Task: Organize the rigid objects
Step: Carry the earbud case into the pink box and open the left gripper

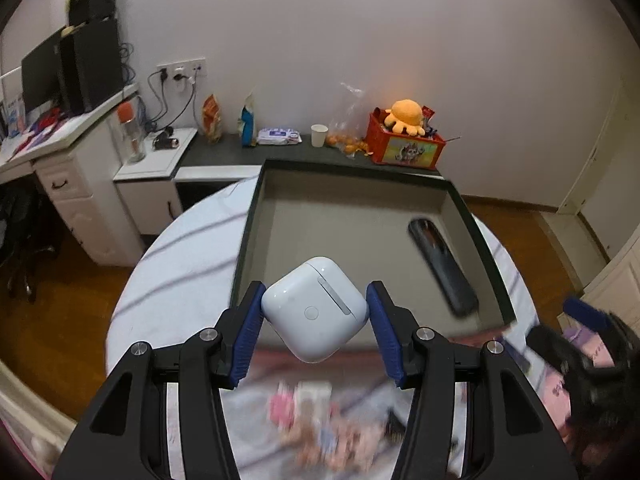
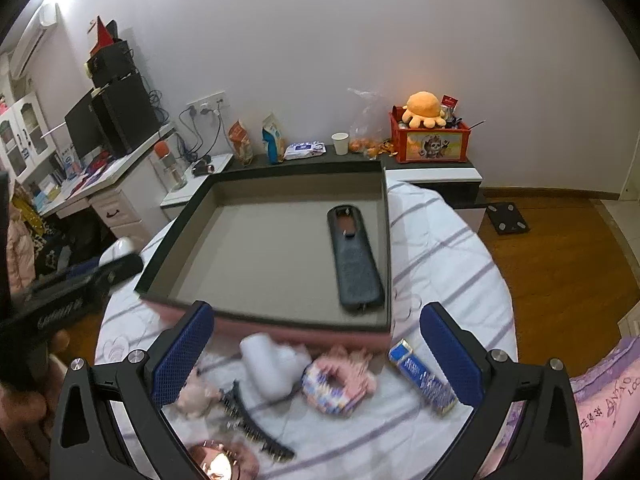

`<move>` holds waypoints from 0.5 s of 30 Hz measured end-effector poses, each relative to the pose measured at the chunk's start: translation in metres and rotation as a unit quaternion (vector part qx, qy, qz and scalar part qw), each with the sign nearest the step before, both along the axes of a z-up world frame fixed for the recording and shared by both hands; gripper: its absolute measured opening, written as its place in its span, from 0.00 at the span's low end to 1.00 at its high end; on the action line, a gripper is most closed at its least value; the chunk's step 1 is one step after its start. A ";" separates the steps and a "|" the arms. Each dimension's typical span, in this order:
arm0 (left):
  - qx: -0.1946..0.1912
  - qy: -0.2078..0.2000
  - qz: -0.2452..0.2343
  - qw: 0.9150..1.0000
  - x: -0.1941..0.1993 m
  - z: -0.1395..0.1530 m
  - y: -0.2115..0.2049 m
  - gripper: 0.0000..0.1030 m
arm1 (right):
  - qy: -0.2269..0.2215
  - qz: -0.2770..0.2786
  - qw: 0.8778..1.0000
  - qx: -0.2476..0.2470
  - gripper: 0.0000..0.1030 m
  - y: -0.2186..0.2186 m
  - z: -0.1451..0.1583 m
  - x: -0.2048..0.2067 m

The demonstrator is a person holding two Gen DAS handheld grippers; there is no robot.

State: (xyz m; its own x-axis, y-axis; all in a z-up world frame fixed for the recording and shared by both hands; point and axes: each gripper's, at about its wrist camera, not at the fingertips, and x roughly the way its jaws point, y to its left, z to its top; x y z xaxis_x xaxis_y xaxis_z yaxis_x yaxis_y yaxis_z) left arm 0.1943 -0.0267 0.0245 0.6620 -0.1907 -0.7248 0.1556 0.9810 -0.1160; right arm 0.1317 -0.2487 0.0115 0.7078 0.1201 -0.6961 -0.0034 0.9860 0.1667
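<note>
One white earbud case (image 1: 316, 308) sits pinched, tilted on a corner, between the blue fingers (image 1: 250, 332) of the left gripper (image 1: 315, 330), held above the near edge of the grey tray (image 2: 384, 184). Inside lies only a dark remote (image 2: 354, 256); a hair claw (image 2: 250, 424), blue packet (image 2: 422, 380) and pink items still wait on the striped tabletop (image 2: 440, 248). Angled downward, the right gripper (image 2: 316, 368) hangs over them, fingers spread and empty.
</note>
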 end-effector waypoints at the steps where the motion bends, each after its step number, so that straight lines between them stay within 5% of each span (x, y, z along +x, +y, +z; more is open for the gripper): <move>1: -0.001 0.007 -0.002 1.000 0.011 -0.003 -0.002 0.51 | 0.001 -0.003 1.000 0.000 1.00 -0.002 -0.001 0.005; 7: 0.020 0.055 -0.002 0.998 0.069 -0.050 -0.014 0.51 | 0.013 -0.013 1.000 -0.004 1.00 -0.010 -0.009 0.026; 15: 0.046 0.085 -0.007 0.995 0.091 -0.081 -0.024 0.53 | 0.039 -0.012 0.999 -0.003 1.00 -0.011 -0.030 0.050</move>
State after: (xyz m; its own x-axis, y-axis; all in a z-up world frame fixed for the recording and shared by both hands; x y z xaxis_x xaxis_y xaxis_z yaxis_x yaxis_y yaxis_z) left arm 0.2849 -0.0505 -0.0569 0.5253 -0.1273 -0.8414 0.1560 0.9864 -0.0518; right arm 0.1815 -0.2602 -0.0182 0.6541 0.1002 -0.7498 0.0329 0.9865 0.1605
